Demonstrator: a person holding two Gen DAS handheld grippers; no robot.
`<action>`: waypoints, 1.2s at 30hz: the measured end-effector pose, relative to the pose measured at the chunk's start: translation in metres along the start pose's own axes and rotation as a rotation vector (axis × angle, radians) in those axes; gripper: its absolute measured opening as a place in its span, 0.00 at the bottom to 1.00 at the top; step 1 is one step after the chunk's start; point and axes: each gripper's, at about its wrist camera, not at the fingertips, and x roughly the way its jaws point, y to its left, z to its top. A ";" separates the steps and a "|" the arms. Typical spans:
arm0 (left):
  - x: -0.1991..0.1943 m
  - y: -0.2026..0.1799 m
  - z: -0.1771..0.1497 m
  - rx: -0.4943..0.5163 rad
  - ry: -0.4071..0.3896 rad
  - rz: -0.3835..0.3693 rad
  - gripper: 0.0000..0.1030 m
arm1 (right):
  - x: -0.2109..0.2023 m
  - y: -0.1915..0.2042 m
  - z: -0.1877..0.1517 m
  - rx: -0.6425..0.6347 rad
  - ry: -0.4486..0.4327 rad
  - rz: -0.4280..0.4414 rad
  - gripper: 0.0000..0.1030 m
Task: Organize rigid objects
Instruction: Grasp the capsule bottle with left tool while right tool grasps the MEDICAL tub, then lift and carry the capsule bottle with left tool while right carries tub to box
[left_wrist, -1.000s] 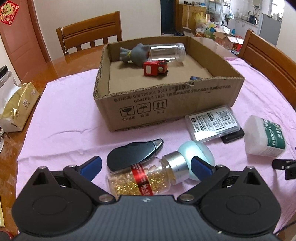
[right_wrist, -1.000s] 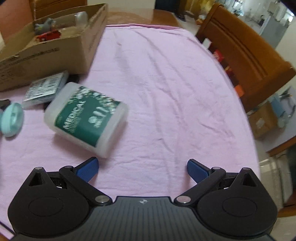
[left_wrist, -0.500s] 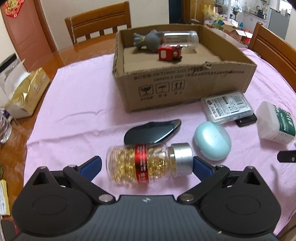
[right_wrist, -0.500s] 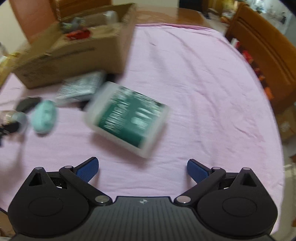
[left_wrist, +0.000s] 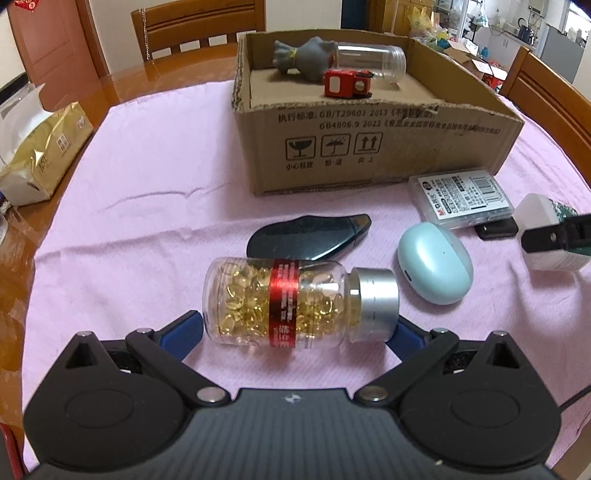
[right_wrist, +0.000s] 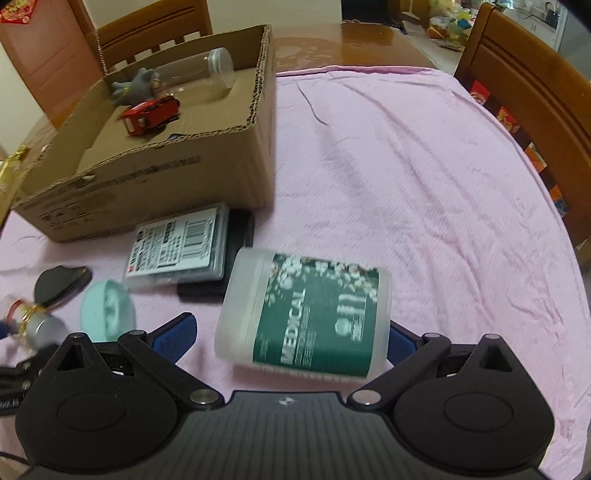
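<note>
A clear capsule bottle (left_wrist: 295, 301) with gold pills, a red band and a silver cap lies on its side between the wide-open fingers of my left gripper (left_wrist: 297, 330), just in front of the blue pads. A white box with a green MEDICAL label (right_wrist: 304, 314) lies between the wide-open fingers of my right gripper (right_wrist: 291, 338); it also shows in the left wrist view (left_wrist: 554, 236). The cardboard box (left_wrist: 369, 147) holds a grey toy (left_wrist: 306, 59), a red toy car (left_wrist: 347, 83) and a clear jar (left_wrist: 369, 61).
On the pink cloth lie a black curved case (left_wrist: 306, 236), a pale blue oval case (left_wrist: 434, 262), a flat labelled plastic box (left_wrist: 461, 195) on a black slab (right_wrist: 236, 258). A gold tissue pack (left_wrist: 40, 151) sits at the left. Wooden chairs (right_wrist: 532, 96) stand around the table.
Both grippers moved forward and lower. The capsule bottle now sits between my left fingers, and the MEDICAL box moved from left of my right gripper to between its fingers.
</note>
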 end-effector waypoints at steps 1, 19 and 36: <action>0.001 0.001 0.000 -0.002 0.002 -0.002 0.99 | 0.001 0.001 0.001 -0.007 -0.001 -0.015 1.00; 0.010 0.001 0.004 0.018 0.025 -0.014 0.99 | 0.012 -0.017 -0.002 -0.075 0.084 -0.103 1.00; 0.015 -0.005 0.016 -0.005 0.059 0.010 0.90 | 0.007 -0.017 -0.007 -0.075 0.053 -0.103 1.00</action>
